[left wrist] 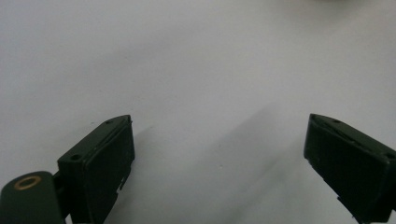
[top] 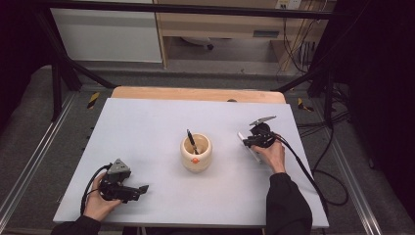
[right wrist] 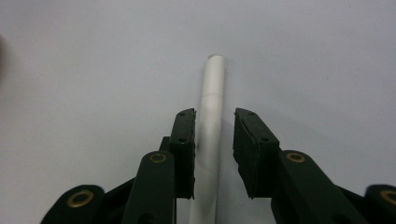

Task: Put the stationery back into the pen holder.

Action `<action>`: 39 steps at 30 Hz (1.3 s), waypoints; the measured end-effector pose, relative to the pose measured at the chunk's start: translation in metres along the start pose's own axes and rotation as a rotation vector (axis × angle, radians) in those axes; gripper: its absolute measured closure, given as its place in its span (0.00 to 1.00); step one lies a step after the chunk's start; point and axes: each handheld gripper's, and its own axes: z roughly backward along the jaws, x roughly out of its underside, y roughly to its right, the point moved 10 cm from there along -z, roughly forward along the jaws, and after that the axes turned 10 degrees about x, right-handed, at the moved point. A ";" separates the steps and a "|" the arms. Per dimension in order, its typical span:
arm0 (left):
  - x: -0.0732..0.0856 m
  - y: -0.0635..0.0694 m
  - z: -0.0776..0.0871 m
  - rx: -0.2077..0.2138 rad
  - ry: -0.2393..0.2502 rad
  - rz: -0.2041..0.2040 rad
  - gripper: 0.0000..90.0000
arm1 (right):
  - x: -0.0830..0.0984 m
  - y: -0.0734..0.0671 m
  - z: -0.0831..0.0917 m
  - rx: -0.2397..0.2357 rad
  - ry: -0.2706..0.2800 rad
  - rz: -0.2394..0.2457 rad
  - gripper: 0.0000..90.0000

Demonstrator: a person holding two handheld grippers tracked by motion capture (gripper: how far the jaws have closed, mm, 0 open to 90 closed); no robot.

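Observation:
A white pen [right wrist: 212, 79] lies flat on the pale table [top: 147, 127] at the right. My right gripper [right wrist: 215, 114] straddles it, jaws narrow. The left pad touches the pen's side and a thin gap shows at the right pad. In the high view the right gripper [top: 253, 142] points down over the white pen [top: 243, 139], right of the cup. A cream cup [top: 195, 155] with an orange mark stands mid-table with a black pen [top: 192, 141] leaning in it. My left gripper [top: 139, 190] rests near the front left, open [left wrist: 220, 119], with bare table between its jaws.
Cables trail from both grippers, the right one running off the table's right edge [top: 313, 176]. A wooden strip [top: 195, 94] borders the table's far side. Dark frame bars and shelving stand beyond it.

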 end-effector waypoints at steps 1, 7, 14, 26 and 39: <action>0.000 0.000 0.000 0.000 -0.001 0.000 0.10 | 0.001 -0.001 0.000 -0.005 -0.003 0.004 0.79; 0.000 0.000 0.000 0.001 0.000 0.000 0.10 | 0.004 -0.001 -0.002 -0.006 -0.028 0.011 0.82; 0.000 0.000 0.000 0.001 0.000 0.000 0.10 | 0.006 -0.001 -0.002 -0.003 -0.045 0.017 0.85; 0.000 0.000 0.000 0.002 0.001 0.000 0.10 | 0.006 -0.001 -0.001 -0.012 -0.053 -0.003 0.88; 0.000 0.000 0.000 0.001 0.001 0.000 0.10 | 0.002 -0.001 0.014 -0.030 -0.041 -0.011 0.88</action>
